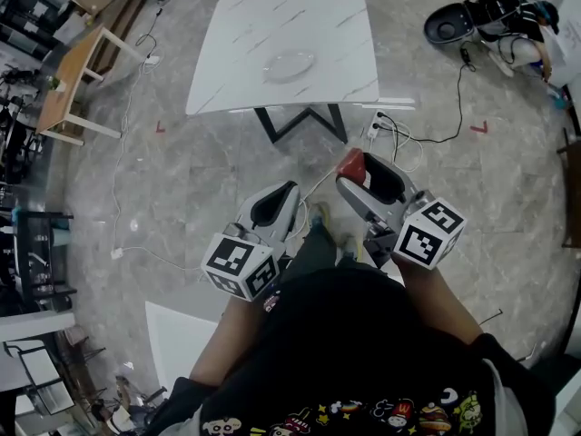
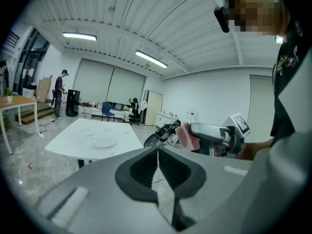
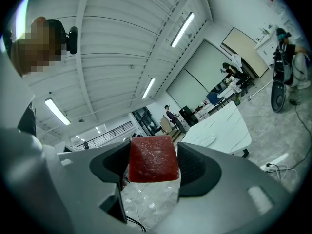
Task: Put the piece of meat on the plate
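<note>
Meat piece (image 3: 152, 159), red and blocky, clamped between the jaws of the right gripper (image 1: 352, 176). Held in the air over the grey floor (image 1: 182, 180), well apart from the plate (image 1: 289, 65). Plate near the middle of the white marble counter (image 1: 336, 25), ahead of both grippers. Just beside the right one, left gripper (image 2: 157, 155) clenched, jaws pressed together with nothing between them. Cables (image 1: 427, 139) on the floor by the counter's dark legs (image 1: 300, 121).

The left gripper (image 2: 157, 153) has its jaws pressed together, while beside it the right gripper's (image 1: 352, 173) jaws clamp the piece of meat (image 3: 152, 160).
</note>
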A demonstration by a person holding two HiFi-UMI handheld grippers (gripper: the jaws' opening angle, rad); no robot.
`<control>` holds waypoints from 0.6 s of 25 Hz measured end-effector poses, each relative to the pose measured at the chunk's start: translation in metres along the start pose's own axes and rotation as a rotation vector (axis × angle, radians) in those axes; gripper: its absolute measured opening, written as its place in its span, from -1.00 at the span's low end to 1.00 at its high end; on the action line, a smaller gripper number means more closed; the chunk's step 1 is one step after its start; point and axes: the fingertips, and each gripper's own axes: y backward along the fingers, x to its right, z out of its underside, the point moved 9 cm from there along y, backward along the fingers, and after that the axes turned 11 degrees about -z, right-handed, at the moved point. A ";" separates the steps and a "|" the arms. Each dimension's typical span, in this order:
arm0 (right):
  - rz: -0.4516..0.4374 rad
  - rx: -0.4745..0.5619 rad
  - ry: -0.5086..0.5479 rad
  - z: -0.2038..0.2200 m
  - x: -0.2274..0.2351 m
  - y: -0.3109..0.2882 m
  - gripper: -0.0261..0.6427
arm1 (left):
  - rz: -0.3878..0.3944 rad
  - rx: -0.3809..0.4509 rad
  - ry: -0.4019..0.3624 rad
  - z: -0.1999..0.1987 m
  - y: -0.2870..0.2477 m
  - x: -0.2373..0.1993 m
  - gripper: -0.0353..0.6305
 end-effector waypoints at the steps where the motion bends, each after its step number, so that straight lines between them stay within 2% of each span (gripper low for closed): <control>1: 0.005 -0.006 0.004 -0.001 0.001 -0.001 0.06 | 0.005 0.000 0.002 0.000 -0.003 -0.001 -0.89; 8: 0.025 -0.045 0.015 0.002 0.010 -0.031 0.06 | 0.028 -0.012 0.019 0.005 -0.025 -0.029 -0.89; 15: 0.063 -0.052 0.014 -0.008 0.027 -0.072 0.06 | 0.056 -0.014 0.017 -0.012 -0.051 -0.071 -0.89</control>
